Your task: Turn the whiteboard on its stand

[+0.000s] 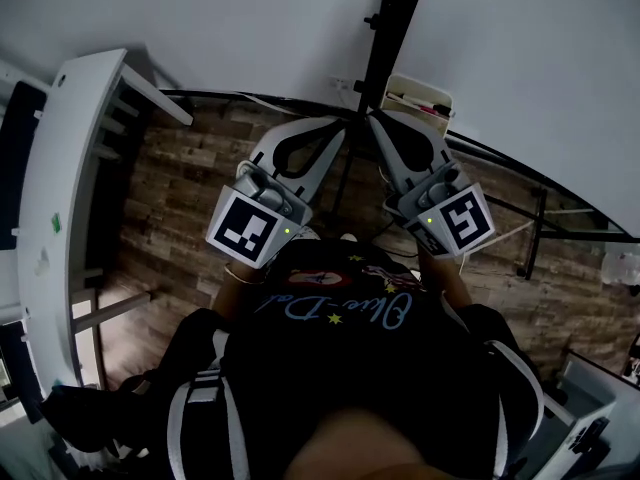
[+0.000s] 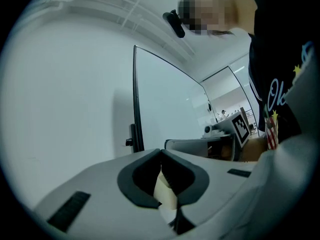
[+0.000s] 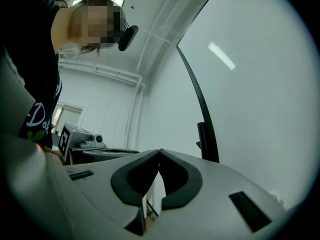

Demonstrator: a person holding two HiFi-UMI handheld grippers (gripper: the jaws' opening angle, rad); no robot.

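We hold the left hand-held gripper (image 1: pixel 330 128), jaws together and empty, aimed at the black upright stand post (image 1: pixel 385 28) ahead. The right hand-held gripper (image 1: pixel 378 120), likewise closed, sits nearer the large glossy white whiteboard (image 1: pixel 520 58), which stretches rightward from that post.

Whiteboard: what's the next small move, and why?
Probably open the right gripper and ease it onto the whiteboard's black frame. Both it and the left gripper are shut on nothing, and neither looks to touch the board.
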